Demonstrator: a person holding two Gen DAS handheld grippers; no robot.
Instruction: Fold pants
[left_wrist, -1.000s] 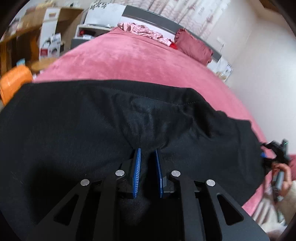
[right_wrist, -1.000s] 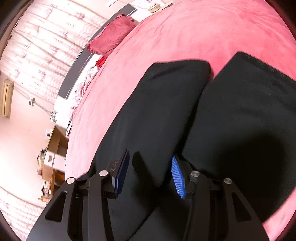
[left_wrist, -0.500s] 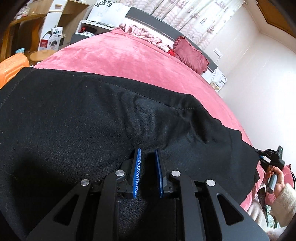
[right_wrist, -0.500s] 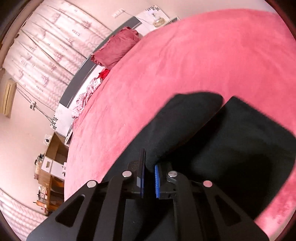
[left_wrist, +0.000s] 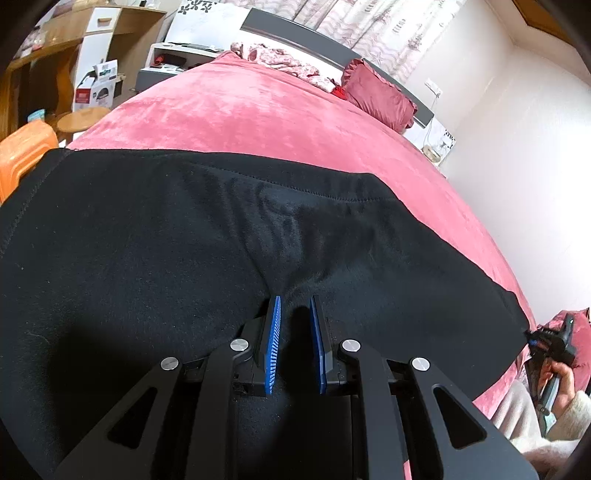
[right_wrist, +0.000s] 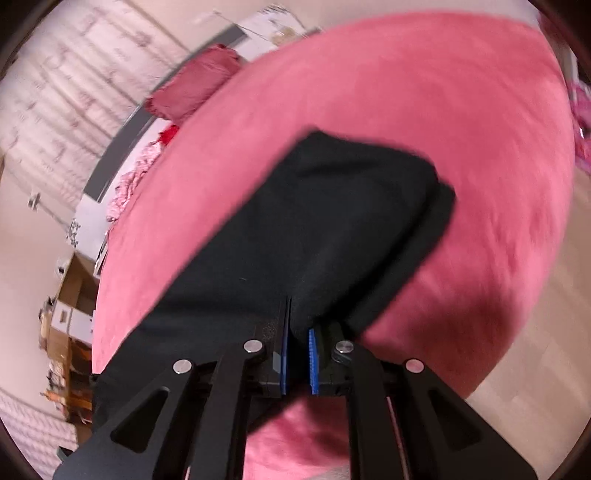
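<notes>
From the left wrist, the left gripper (left_wrist: 294, 306) was nipped down on a fold of the black pants (left_wrist: 147, 240), its blue pads close together with dark fleece bunched between them. The pants spread wide across the pink bedspread (left_wrist: 258, 118), waist seam running along the far edge. Off at the right edge, a hand (left_wrist: 561, 376) in a pale sleeve held the right gripper (left_wrist: 554, 336) at the pants' far end. Back by the wall, a white shelf unit (left_wrist: 177, 55) held a few small items, too small to tell what they were, and a white box (left_wrist: 94, 90) stood by the wooden desk (left_wrist: 55, 48). A red pillow (left_wrist: 376, 92) lay at the headboard. Over to the right wrist, blurred: that gripper (right_wrist: 297, 317) was clamped nearly closed on the leg end of the pants (right_wrist: 314, 221), cloth pinched between the pads, one black layer lying over the other on the bedspread (right_wrist: 424, 92). Cardboard boxes (right_wrist: 70, 295) stood at the left, contents unclear.
</notes>
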